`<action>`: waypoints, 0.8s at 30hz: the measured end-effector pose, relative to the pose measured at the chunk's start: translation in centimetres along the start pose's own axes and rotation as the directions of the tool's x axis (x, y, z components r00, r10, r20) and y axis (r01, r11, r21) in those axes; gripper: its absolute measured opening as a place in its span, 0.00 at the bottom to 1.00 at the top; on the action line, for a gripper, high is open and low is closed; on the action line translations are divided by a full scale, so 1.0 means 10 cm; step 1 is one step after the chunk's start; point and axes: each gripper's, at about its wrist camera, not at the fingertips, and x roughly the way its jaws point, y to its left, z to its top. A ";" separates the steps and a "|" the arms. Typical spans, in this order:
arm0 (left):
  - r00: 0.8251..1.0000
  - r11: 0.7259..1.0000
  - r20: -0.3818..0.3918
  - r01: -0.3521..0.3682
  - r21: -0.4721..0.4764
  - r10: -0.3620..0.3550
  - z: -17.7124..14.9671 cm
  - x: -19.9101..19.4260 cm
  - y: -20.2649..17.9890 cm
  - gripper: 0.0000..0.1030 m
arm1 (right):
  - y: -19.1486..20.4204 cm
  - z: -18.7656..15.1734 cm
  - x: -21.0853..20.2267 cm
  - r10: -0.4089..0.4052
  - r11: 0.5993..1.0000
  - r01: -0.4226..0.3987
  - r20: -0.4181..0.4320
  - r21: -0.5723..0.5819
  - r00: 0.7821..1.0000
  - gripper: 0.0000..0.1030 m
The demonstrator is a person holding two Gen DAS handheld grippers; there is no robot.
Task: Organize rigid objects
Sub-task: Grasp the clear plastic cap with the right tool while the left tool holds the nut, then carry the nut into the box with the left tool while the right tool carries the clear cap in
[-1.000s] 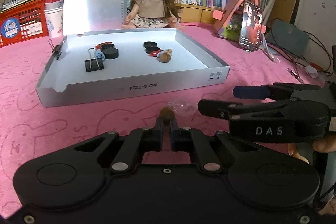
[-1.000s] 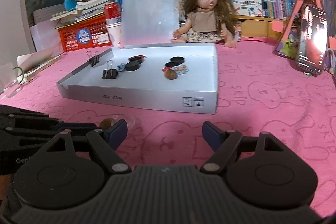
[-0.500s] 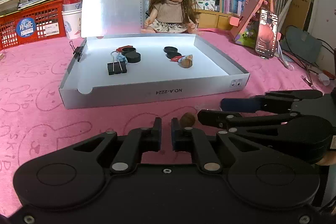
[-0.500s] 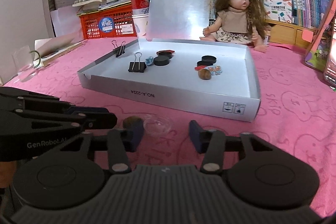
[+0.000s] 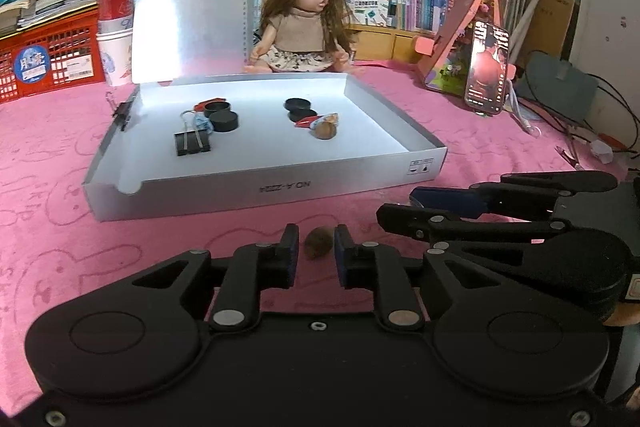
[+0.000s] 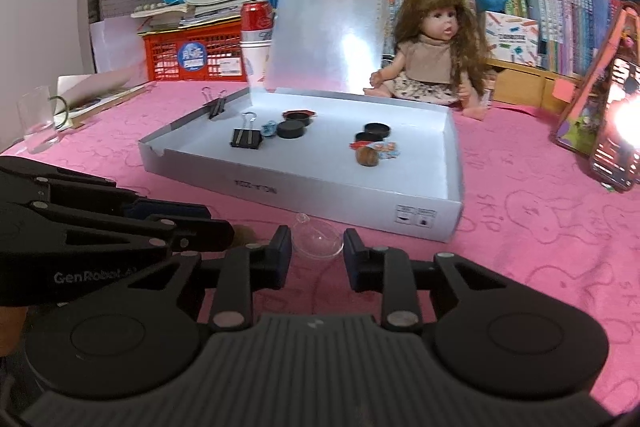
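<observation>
Two hand-held grippers low over the pink table, each around a small thing

The left hand-held gripper (image 5: 316, 254) is opening, a brown nut (image 5: 319, 247) loose between its pads; the right hand-held gripper (image 6: 317, 254) is closing around a clear plastic cup (image 6: 318, 242), pads not seen pressing. Beyond lies the white tray (image 5: 256, 187) holding a binder clip (image 5: 192, 143), black caps (image 5: 224, 121) and another nut (image 5: 325, 131)
</observation>
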 end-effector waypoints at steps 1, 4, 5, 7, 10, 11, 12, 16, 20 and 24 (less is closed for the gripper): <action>1.000 1.000 -0.002 0.000 0.003 0.000 0.00 0.02 -0.02 0.21 | -0.02 -0.01 0.00 -0.008 1.000 0.008 -0.001 0.003 1.000 0.33; 1.000 1.000 -0.008 -0.006 0.014 0.006 0.00 0.09 -0.05 0.23 | -0.06 -0.03 -0.01 -0.031 0.999 0.031 -0.005 0.010 1.000 0.33; 1.000 1.000 -0.010 -0.009 0.016 0.009 0.00 0.11 -0.06 0.24 | -0.06 -0.03 -0.02 -0.039 0.999 0.039 -0.004 0.009 0.999 0.33; 1.000 1.000 -0.012 -0.015 0.019 0.015 -0.01 0.15 -0.07 0.24 | -0.07 -0.04 -0.01 -0.057 0.998 0.057 -0.002 0.003 0.998 0.33; 1.000 1.000 -0.018 -0.024 0.015 0.024 -0.01 0.20 -0.07 0.24 | -0.07 -0.05 -0.01 -0.066 0.998 0.066 -0.003 0.000 0.998 0.33; 1.000 1.000 -0.017 -0.026 0.016 0.026 -0.01 0.21 -0.07 0.24 | -0.06 -0.05 0.00 -0.066 0.998 0.066 -0.004 0.001 0.998 0.33; 0.999 0.999 -0.015 -0.028 0.017 0.028 -0.02 0.21 -0.06 0.24 | -0.06 -0.05 0.00 -0.066 0.998 0.066 -0.004 0.002 0.998 0.33; 0.999 0.999 -0.013 -0.031 0.018 0.031 -0.02 0.23 -0.06 0.20 | -0.05 -0.06 0.01 -0.064 0.998 0.064 -0.007 0.005 0.998 0.33; 0.999 0.999 -0.011 -0.033 0.013 0.033 -0.02 0.23 -0.04 0.18 | -0.03 -0.07 0.02 -0.060 0.998 0.060 -0.009 0.004 0.998 0.33; 0.999 0.999 -0.011 -0.039 0.015 0.040 -0.02 0.22 -0.04 0.17 | -0.02 -0.07 0.03 -0.055 0.998 0.055 -0.014 0.001 0.998 0.33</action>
